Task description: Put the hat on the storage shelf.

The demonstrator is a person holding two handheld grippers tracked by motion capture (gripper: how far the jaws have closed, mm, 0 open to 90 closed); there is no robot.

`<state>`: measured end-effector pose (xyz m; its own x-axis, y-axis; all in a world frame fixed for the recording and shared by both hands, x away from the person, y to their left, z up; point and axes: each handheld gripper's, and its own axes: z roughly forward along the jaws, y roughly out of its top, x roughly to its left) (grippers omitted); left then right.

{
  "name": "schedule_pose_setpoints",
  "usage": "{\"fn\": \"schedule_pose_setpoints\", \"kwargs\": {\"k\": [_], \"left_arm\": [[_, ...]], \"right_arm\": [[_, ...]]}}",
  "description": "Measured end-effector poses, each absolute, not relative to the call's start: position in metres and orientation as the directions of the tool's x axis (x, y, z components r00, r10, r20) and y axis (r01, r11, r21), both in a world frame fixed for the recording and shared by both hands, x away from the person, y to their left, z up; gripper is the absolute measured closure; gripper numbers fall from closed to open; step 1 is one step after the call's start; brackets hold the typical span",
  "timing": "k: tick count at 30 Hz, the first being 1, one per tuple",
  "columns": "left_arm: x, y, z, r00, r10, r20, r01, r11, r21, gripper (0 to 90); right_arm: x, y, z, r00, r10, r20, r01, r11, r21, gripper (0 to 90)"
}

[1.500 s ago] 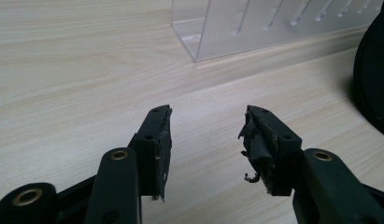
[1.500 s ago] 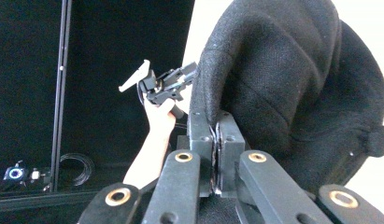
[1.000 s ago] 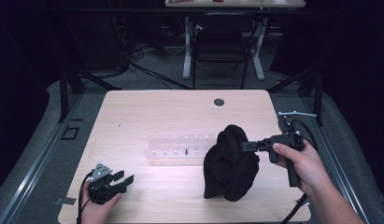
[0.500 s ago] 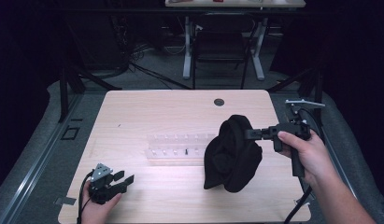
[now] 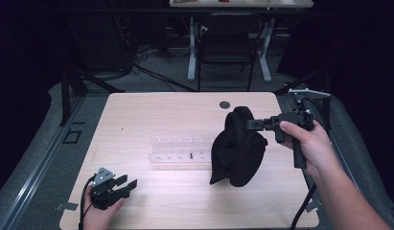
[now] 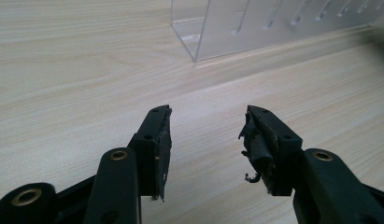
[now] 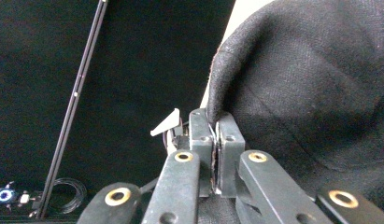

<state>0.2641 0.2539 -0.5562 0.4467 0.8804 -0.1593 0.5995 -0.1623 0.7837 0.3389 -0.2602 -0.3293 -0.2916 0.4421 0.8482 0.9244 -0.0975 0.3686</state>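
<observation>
A black cloth (image 5: pixel 237 148) hangs over the right middle of the table, lifted by its top edge, its lower end near the wood. My right gripper (image 5: pixel 249 124) is shut on that edge; in the right gripper view the jaws pinch the black cloth (image 7: pixel 311 93) at its hem, right gripper (image 7: pixel 214 122). My left gripper (image 5: pixel 127 184) rests low at the table's near left corner, open, with nothing between its jaws. The left gripper view shows the left gripper (image 6: pixel 206 130) over bare wood, worn padding on its right fingertip (image 6: pixel 257 144).
A clear plastic rack (image 5: pixel 182 152) with slots lies at the table's middle, left of the cloth; its corner shows as the rack (image 6: pixel 255 28) ahead of the left gripper. A round grommet hole (image 5: pixel 225 104) sits near the far edge. A chair and table legs stand beyond.
My right gripper has lifted the black cloth higher and a little to the right. The left gripper has stayed in place.
</observation>
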Motion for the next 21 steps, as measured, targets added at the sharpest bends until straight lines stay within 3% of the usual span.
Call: {"fn": "schedule_pose_setpoints", "kwargs": {"k": [21], "left_arm": [[0.265, 0.255, -0.556, 0.446, 0.881, -0.160, 0.599, -0.161, 0.784, 50.3]], "right_arm": [[0.369, -0.242, -0.305, -0.319, 0.445, 0.836, 0.902, -0.129, 0.413, 88.4]]}}
